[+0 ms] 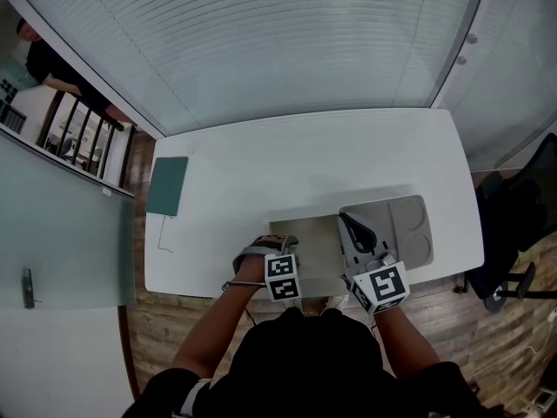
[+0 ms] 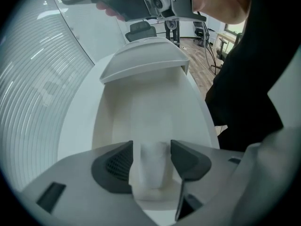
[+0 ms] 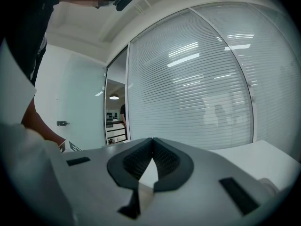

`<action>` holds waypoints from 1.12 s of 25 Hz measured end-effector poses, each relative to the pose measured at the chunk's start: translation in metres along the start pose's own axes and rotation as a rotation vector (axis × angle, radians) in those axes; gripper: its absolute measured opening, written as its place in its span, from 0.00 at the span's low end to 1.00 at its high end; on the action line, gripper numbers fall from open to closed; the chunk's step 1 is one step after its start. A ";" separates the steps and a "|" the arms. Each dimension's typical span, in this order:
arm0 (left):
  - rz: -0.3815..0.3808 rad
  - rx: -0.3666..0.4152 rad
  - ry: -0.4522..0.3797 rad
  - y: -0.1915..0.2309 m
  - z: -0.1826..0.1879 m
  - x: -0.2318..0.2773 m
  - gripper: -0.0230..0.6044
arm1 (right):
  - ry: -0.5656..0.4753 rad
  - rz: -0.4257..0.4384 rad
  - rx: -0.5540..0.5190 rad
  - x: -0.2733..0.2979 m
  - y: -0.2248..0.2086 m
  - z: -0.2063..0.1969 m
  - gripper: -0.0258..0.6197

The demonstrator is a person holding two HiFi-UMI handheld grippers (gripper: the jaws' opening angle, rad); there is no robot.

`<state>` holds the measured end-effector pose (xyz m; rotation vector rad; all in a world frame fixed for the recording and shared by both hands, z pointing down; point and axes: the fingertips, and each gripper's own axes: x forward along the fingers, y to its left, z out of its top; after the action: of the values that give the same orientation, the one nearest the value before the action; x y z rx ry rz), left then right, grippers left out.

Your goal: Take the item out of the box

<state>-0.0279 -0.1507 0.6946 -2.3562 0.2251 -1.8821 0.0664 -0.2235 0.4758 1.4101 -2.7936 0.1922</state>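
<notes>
An open pale box [image 1: 315, 249] lies at the table's near edge, its moulded lid [image 1: 405, 226] swung out to the right. In the left gripper view the box's inside [image 2: 141, 112] is white and the lid [image 2: 141, 62] stands at its far end. My left gripper [image 2: 151, 154] is at the box's near end with its jaws apart around a white block-like item [image 2: 149, 171]. The item lies against the left pad, and a thin gap shows at the right pad. My right gripper [image 1: 348, 222] is over the lid's inner edge, and its jaws [image 3: 153, 139] meet at the tips with nothing visible between them.
A dark green pad [image 1: 167, 185] with a thin cord lies at the table's [image 1: 305, 155] left edge. A black office chair [image 1: 522, 233] stands off the right end. Blinds and a glass wall run behind the table, and a person stands beyond the glass at the far left.
</notes>
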 end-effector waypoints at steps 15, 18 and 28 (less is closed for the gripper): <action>0.035 0.003 0.002 0.002 -0.001 0.001 0.31 | -0.007 0.008 -0.008 0.000 -0.003 0.003 0.05; 0.045 0.002 -0.002 0.001 0.000 0.001 0.31 | -0.003 0.014 -0.003 -0.001 -0.002 0.003 0.05; 0.130 -0.042 -0.148 0.015 0.018 -0.023 0.31 | -0.008 -0.008 -0.003 -0.001 -0.007 -0.003 0.05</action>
<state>-0.0161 -0.1606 0.6655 -2.4297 0.3968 -1.6533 0.0726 -0.2267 0.4797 1.4237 -2.7932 0.1830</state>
